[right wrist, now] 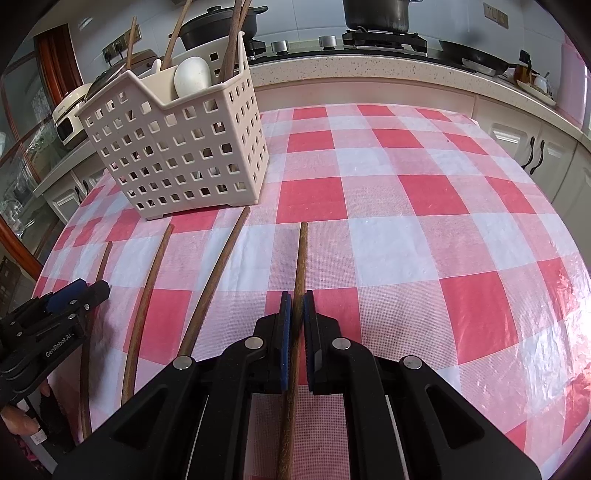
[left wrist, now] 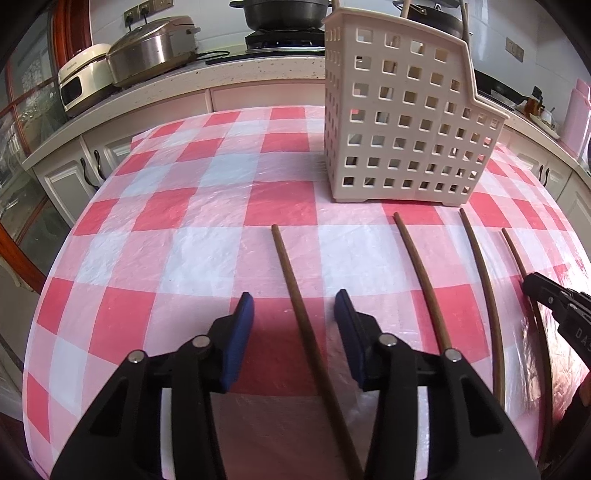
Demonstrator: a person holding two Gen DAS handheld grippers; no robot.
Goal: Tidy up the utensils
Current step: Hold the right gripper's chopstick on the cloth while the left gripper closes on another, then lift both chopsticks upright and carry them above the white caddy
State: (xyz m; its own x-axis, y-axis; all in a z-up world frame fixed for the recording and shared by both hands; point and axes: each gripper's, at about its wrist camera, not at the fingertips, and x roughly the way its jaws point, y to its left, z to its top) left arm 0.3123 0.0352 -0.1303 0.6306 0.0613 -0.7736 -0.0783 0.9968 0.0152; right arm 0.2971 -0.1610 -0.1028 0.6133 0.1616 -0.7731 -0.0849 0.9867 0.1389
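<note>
- Your left tongs (left wrist: 294,308) stand open over the leftmost chopstick (left wrist: 295,295); the stick lies between the blue pads (left wrist: 240,332) and neither pad touches it.
- Your right tongs (right wrist: 297,306) are clamped on the rightmost chopstick (right wrist: 301,258), both pads pressed against its sides.
- Four brown wooden chopsticks lie side by side on the surface (right wrist: 406,221), which has a red-and-white checked cover, tips toward the utensil caddy. The two middle ones (right wrist: 218,273) (right wrist: 147,295) lie free, well apart from each other.
- The cream perforated utensil caddy (left wrist: 402,122) stands upright on the surface just beyond the chopstick tips. In the right wrist view it holds a white spoon (right wrist: 192,75) and several upright chopsticks (right wrist: 231,48).
- Behind the surface, a kitchen counter (right wrist: 369,70) carries a stove with black pots (left wrist: 284,13) and a steel rice cooker (left wrist: 153,48).
</note>
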